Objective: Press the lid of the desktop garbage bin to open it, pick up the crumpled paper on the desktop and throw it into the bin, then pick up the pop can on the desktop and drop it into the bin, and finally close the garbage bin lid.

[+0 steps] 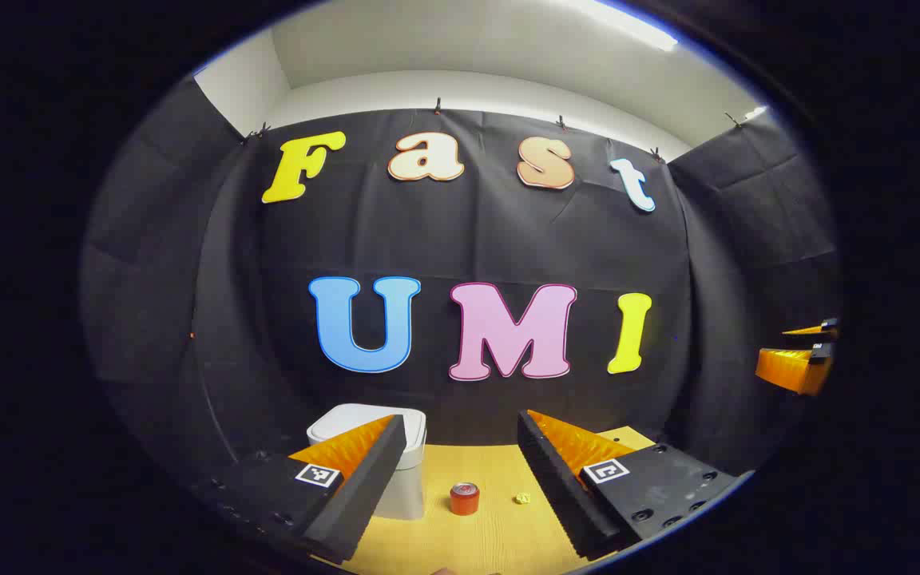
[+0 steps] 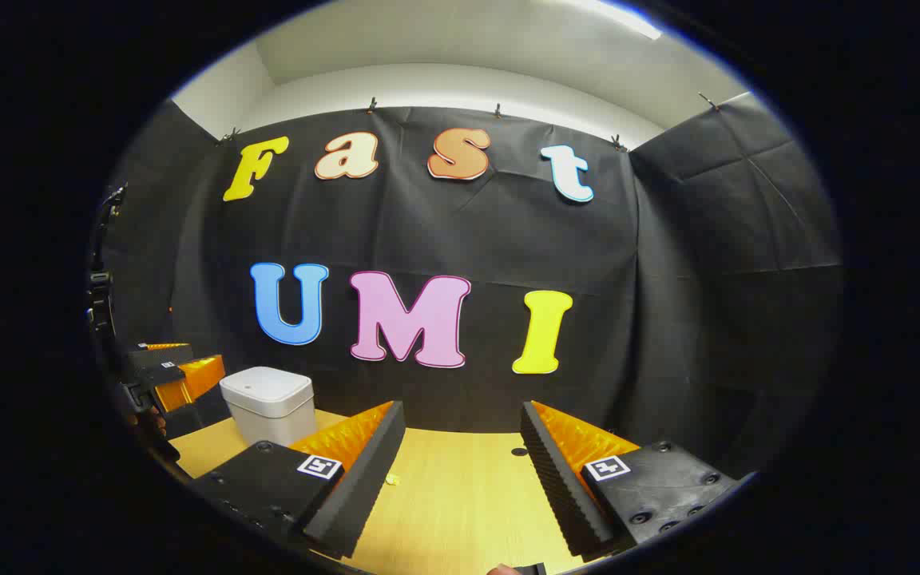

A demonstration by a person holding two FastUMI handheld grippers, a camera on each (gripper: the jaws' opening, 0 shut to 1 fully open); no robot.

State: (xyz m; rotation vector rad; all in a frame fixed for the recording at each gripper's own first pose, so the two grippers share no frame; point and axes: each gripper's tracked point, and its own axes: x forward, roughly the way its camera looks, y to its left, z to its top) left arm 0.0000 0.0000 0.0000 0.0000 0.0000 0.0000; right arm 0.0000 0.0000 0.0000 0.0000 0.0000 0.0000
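Observation:
A white desktop bin (image 1: 404, 467) with its lid down stands at the back left of the wooden table; my left finger partly covers it. The same bin (image 2: 268, 403) appears at the left in the right gripper view. A red pop can (image 1: 465, 498) stands upright to the right of the bin. A small yellowish crumpled paper (image 1: 522, 499) lies right of the can; a bit of the paper (image 2: 390, 479) peeks beside my right gripper's left finger. My left gripper (image 1: 460, 447) is open, held above the table in front of these. My right gripper (image 2: 461, 435) is open too, with nothing between its fingers.
The wooden table (image 2: 460, 511) runs back to the black cloth wall. The other gripper (image 1: 799, 359) shows at the far right edge of the left gripper view. At the left edge of the right gripper view, the left gripper (image 2: 164, 371) hangs near the bin.

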